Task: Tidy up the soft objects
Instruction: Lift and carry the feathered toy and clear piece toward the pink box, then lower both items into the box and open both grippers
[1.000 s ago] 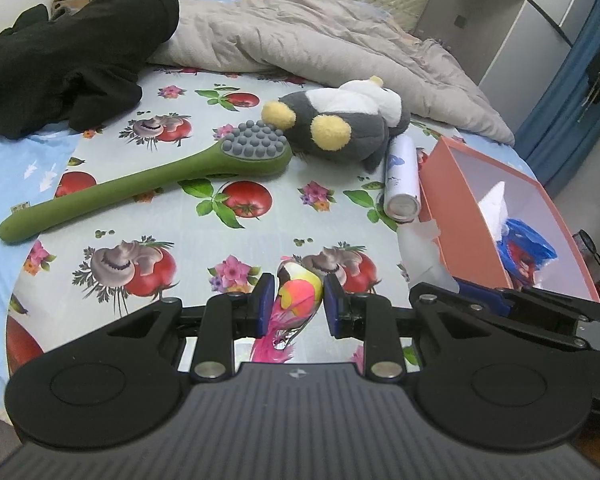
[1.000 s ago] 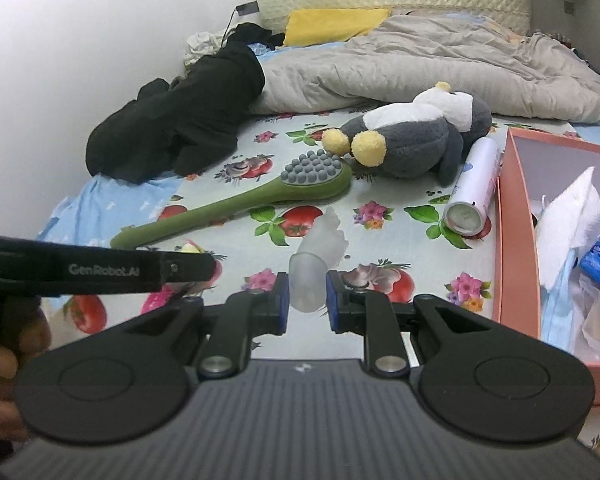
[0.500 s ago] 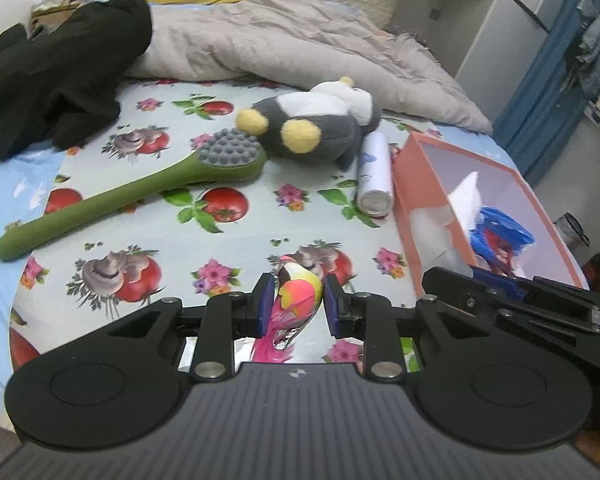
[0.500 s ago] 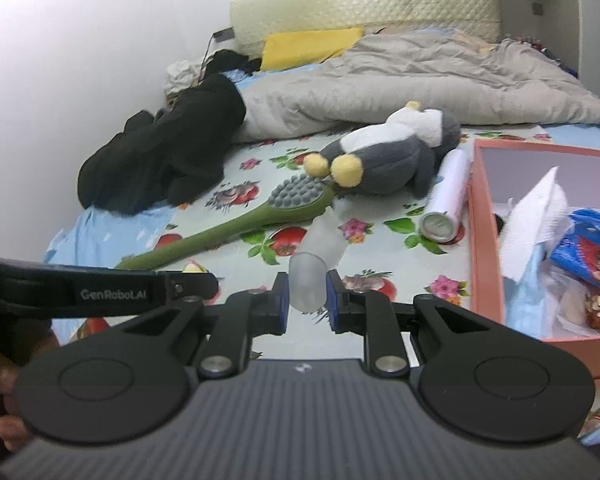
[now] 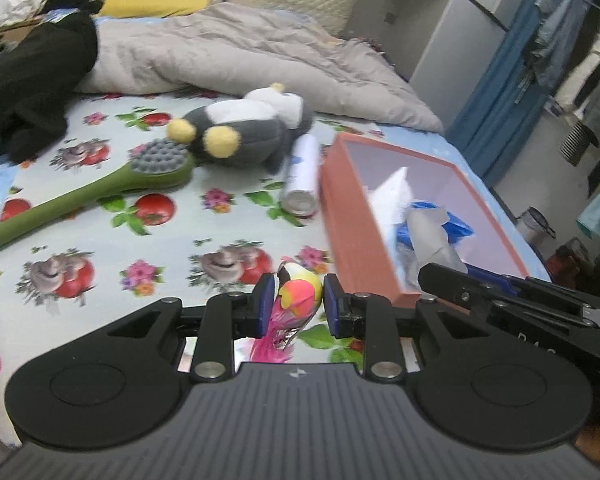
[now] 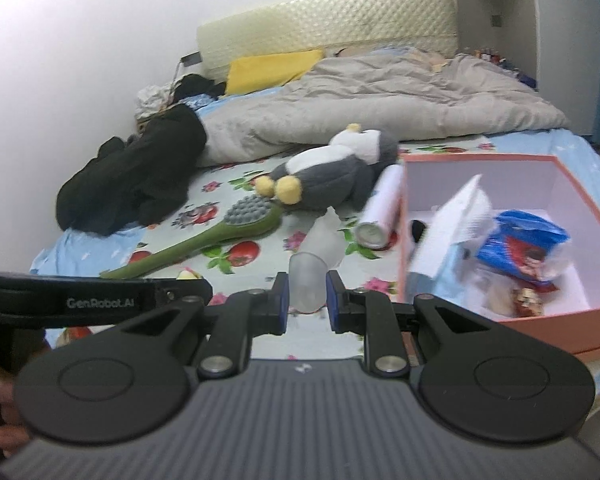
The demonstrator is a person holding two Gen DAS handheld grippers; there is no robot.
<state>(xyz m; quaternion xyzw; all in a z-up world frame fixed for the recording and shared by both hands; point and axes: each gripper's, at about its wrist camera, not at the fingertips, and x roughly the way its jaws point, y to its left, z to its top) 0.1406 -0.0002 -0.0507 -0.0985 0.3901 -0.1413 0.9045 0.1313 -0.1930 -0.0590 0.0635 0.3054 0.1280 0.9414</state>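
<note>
My left gripper [image 5: 296,304] is shut on a small pink and yellow toy bird [image 5: 298,300], held above the flowered cloth near the orange box [image 5: 356,216]. My right gripper [image 6: 306,300] is shut on a frosted translucent soft piece [image 6: 312,268], left of the same orange box [image 6: 580,320]. A grey and white plush penguin [image 5: 240,136] [image 6: 332,176] lies on the bed beyond. The box holds white paper and a blue packet [image 6: 524,244].
A green long-handled massage brush [image 5: 100,188] [image 6: 212,236] and a white spray can [image 5: 304,180] [image 6: 380,216] lie on the cloth. Black clothes [image 5: 24,80] and a grey quilt [image 5: 236,52] fill the back of the bed. A blue curtain [image 5: 496,72] hangs at the right.
Both grippers have risen and swung right toward the orange box, each keeping its grip. The box now sits nearer and larger in both views.
</note>
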